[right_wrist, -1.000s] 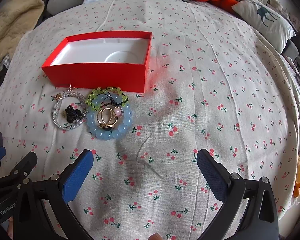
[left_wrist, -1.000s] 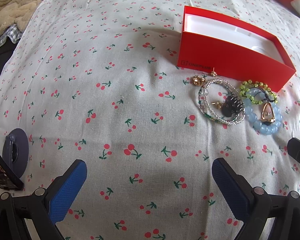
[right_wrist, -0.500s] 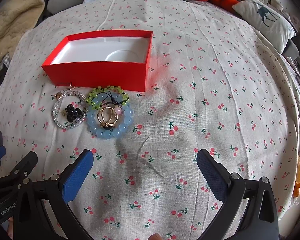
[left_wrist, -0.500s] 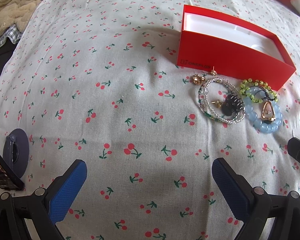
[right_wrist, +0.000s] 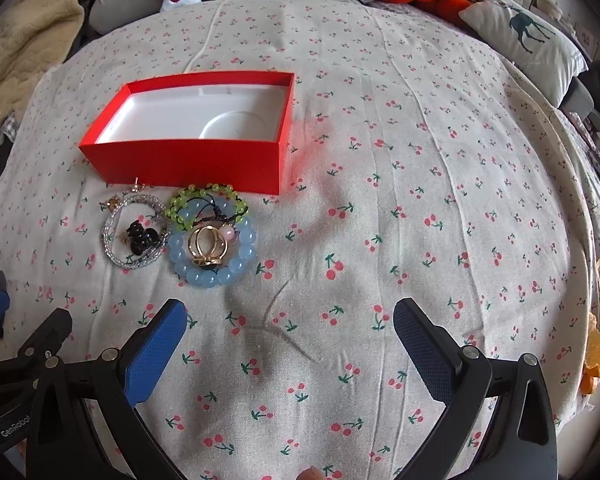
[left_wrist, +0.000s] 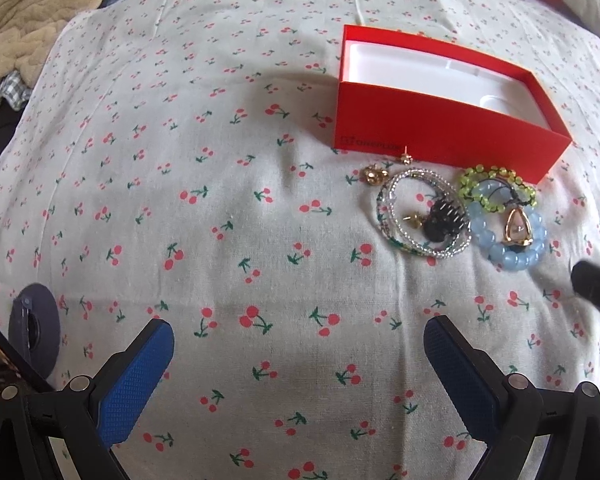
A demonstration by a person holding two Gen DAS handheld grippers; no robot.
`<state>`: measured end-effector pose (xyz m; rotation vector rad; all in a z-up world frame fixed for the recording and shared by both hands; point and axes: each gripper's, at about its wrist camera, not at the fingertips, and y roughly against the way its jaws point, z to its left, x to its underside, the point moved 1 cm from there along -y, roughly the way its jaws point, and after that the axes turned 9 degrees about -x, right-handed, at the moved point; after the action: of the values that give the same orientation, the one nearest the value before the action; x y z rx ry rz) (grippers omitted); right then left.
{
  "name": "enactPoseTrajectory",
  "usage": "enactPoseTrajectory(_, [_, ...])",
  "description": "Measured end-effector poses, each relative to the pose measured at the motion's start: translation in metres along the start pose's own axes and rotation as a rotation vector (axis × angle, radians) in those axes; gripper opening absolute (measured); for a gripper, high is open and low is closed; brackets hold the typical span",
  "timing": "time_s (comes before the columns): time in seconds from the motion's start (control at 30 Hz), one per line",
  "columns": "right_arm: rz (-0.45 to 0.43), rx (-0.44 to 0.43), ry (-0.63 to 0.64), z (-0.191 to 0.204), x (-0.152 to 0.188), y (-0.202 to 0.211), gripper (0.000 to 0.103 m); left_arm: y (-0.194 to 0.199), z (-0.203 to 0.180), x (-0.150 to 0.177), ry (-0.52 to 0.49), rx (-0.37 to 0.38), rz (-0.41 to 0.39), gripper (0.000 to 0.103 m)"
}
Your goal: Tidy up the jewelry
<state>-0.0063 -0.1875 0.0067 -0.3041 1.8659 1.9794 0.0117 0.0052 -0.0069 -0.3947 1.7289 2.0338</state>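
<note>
One red box (right_wrist: 188, 160), three bead bracelets (right_wrist: 214, 248), one black hair claw (right_wrist: 140, 237), two gold rings (right_wrist: 208, 245)

Your left camera sits low over the cherry sheet (left_wrist: 228, 240) and looks forward and a bit right, so the red box (left_wrist: 444, 136) shows up on its right side. Your right camera looks from a little higher and sees the red box (right_wrist: 188, 164) on its left. Both see the box and the beads (left_wrist: 508, 240) (right_wrist: 212, 248) by it.

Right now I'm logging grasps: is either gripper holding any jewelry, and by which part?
Nothing is held. Left gripper and right gripper are both open above the cherry-print sheet.
</note>
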Motion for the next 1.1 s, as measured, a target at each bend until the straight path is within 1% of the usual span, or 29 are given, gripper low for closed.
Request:
enactPoseTrajectory(0.07, [-0.015,0.019,0.021,0.000,-0.007,0.005,0.103,0.000,0.000,-0.004,-0.044,0.018,0.010,0.103])
enactPoseTrajectory(0.17, [0.008,0.007,0.053,0.003,-0.022,0.009,0.103,-0.003,0.000,-0.012,-0.102,0.046,0.044,0.103])
enactPoseTrajectory(0.27, [0.055,-0.052,0.054,0.004,-0.037,0.008,0.103,-0.004,0.003,-0.023,-0.115,0.055,0.056,0.103])
enactPoseTrajectory(0.4, [0.102,-0.142,0.029,0.004,-0.051,-0.001,0.103,-0.009,0.007,-0.037,-0.092,0.071,0.054,0.103])
enactPoseTrajectory(0.43, [0.109,-0.163,0.017,0.002,-0.053,-0.004,0.103,-0.011,0.007,-0.038,-0.086,0.092,0.055,0.102])
enactPoseTrajectory(0.5, [0.141,-0.217,-0.026,-0.003,-0.054,-0.014,0.103,-0.017,0.009,-0.038,-0.069,0.166,0.070,0.091])
enactPoseTrajectory(0.53, [0.160,-0.254,-0.053,-0.006,-0.052,-0.019,0.100,-0.021,0.009,-0.039,-0.059,0.195,0.085,0.083])
enactPoseTrajectory(0.57, [0.179,-0.293,-0.082,-0.008,-0.052,-0.024,0.093,-0.025,0.010,-0.040,-0.047,0.221,0.100,0.077])
enactPoseTrajectory(0.6, [0.197,-0.329,-0.106,-0.010,-0.052,-0.029,0.089,-0.029,0.010,-0.041,-0.032,0.249,0.110,0.075])
enactPoseTrajectory(0.63, [0.212,-0.359,-0.125,-0.011,-0.052,-0.033,0.081,-0.032,0.011,-0.042,-0.019,0.269,0.116,0.069])
enactPoseTrajectory(0.67, [0.219,-0.383,-0.140,-0.012,-0.053,-0.036,0.075,-0.034,0.012,-0.044,-0.005,0.287,0.122,0.059])
enactPoseTrajectory(0.7, [0.220,-0.398,-0.152,-0.013,-0.055,-0.039,0.071,-0.036,0.012,-0.046,0.010,0.310,0.126,0.056])
enactPoseTrajectory(0.77, [0.218,-0.409,-0.169,-0.015,-0.057,-0.043,0.059,-0.040,0.012,-0.049,0.036,0.353,0.137,0.044])
enactPoseTrajectory(0.8, [0.218,-0.416,-0.175,-0.014,-0.058,-0.044,0.056,-0.042,0.011,-0.051,0.047,0.372,0.144,0.040])
enactPoseTrajectory(0.87, [0.221,-0.435,-0.186,-0.014,-0.060,-0.048,0.043,-0.045,0.009,-0.054,0.060,0.399,0.153,0.026])
enactPoseTrajectory(0.97, [0.225,-0.437,-0.188,-0.014,-0.066,-0.054,0.035,-0.049,0.003,-0.059,0.073,0.434,0.167,0.018])
enactPoseTrajectory(1.03, [0.221,-0.427,-0.176,-0.013,-0.069,-0.057,0.032,-0.051,-0.003,-0.063,0.076,0.449,0.169,0.016])
enactPoseTrajectory(1.1, [0.222,-0.420,-0.171,-0.014,-0.071,-0.059,0.031,-0.052,-0.009,-0.066,0.067,0.443,0.164,0.016])
